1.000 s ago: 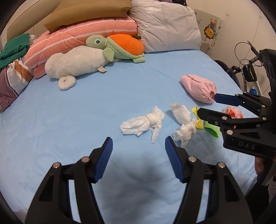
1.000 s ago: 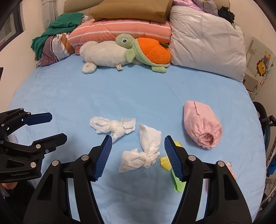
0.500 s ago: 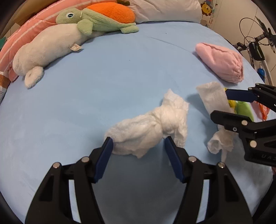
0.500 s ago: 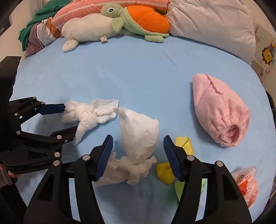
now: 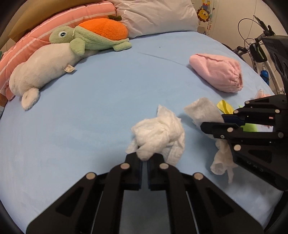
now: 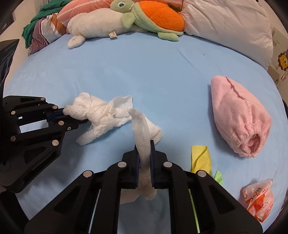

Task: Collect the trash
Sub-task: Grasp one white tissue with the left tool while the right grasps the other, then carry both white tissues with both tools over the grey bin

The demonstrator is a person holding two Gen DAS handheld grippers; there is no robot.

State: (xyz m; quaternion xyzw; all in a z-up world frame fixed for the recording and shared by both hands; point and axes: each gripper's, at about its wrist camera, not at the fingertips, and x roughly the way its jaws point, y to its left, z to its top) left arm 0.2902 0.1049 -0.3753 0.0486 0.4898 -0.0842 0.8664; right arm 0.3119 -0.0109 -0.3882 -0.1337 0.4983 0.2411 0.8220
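Two white tissues lie on the blue bedsheet [image 5: 81, 108]. The crumpled tissue [image 5: 158, 133] is pinched at its near end by my left gripper [image 5: 144, 156], which is shut on it. The right wrist view shows that same crumpled tissue [image 6: 97, 113] and the left gripper [image 6: 70, 117] at the left. My right gripper [image 6: 144, 145] has the second, flatter tissue [image 6: 142, 129] between its pads; its jaws are closing and press on it. From the left wrist view, the right gripper [image 5: 213, 121] sits over that second tissue [image 5: 201, 109].
A yellow wrapper [image 6: 199, 156], a green strip [image 6: 218, 176] and an orange-white packet [image 6: 259, 199] lie to the right. A pink cloth pouch [image 6: 239, 115] sits beyond them. Plush turtle [image 6: 153, 16], white plush [image 6: 95, 23] and pillows line the headboard. A bicycle [image 5: 257, 45] stands beside the bed.
Both grippers came down onto the bed with open jaws around their tissues, then closed. The left one now pinches the crumpled tissue and the right one the flatter tissue.
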